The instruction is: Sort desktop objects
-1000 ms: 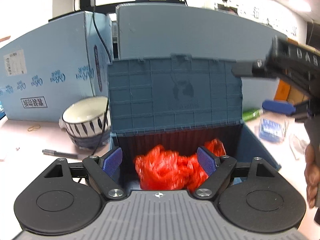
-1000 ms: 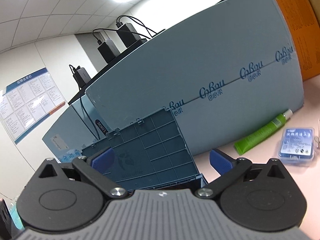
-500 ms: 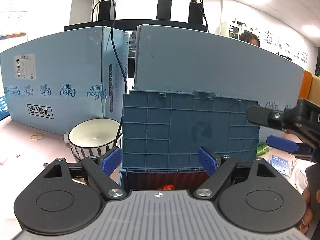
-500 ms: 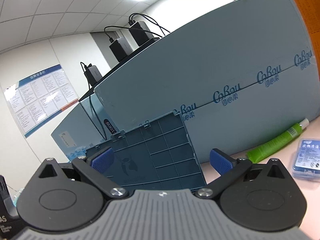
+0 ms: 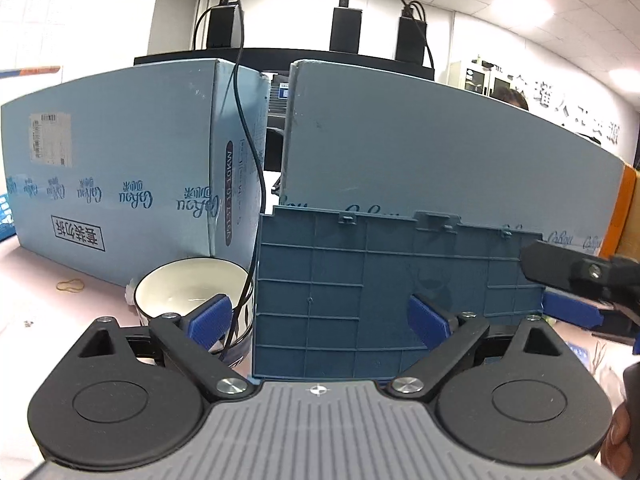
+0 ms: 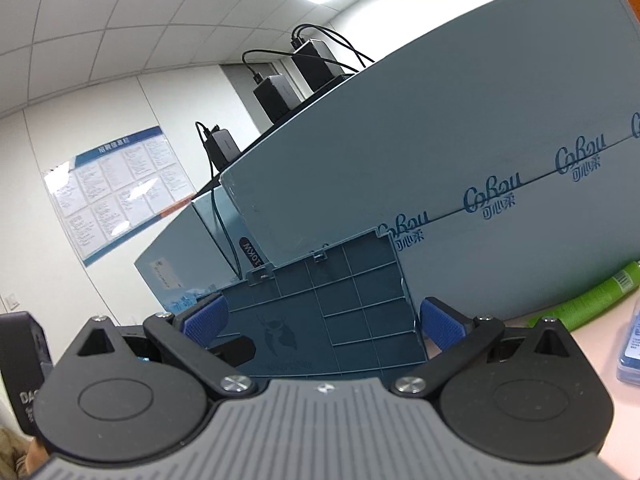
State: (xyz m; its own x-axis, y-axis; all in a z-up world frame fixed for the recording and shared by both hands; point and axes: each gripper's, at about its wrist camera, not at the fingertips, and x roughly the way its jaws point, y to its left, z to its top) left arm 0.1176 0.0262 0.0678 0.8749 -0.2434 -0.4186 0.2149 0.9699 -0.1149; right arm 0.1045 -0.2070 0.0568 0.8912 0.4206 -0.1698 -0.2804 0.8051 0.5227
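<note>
A dark blue storage box stands straight ahead with its ribbed lid [image 5: 384, 288] raised upright; the inside is hidden now. My left gripper [image 5: 320, 320] is open and empty, held up in front of the lid. My right gripper [image 6: 320, 322] is open and empty too, tilted upward, facing the same lid [image 6: 340, 320] from the right. The right gripper's fingers [image 5: 572, 312] show at the right edge of the left wrist view. A green tube [image 6: 588, 300] and a blue flat pack [image 6: 632, 352] lie on the desk to the right.
A white bowl with a dark striped outside [image 5: 188, 292] sits left of the box, with a black cable [image 5: 248, 184] hanging over it. Large light blue cartons [image 5: 120, 176] wall the back of the pink desk. A rubber band [image 5: 70, 286] lies at the left.
My left gripper has risen and tilted up: the red bag in the open box has dropped out of sight and only the lid shows. The right gripper has tilted further upward.
</note>
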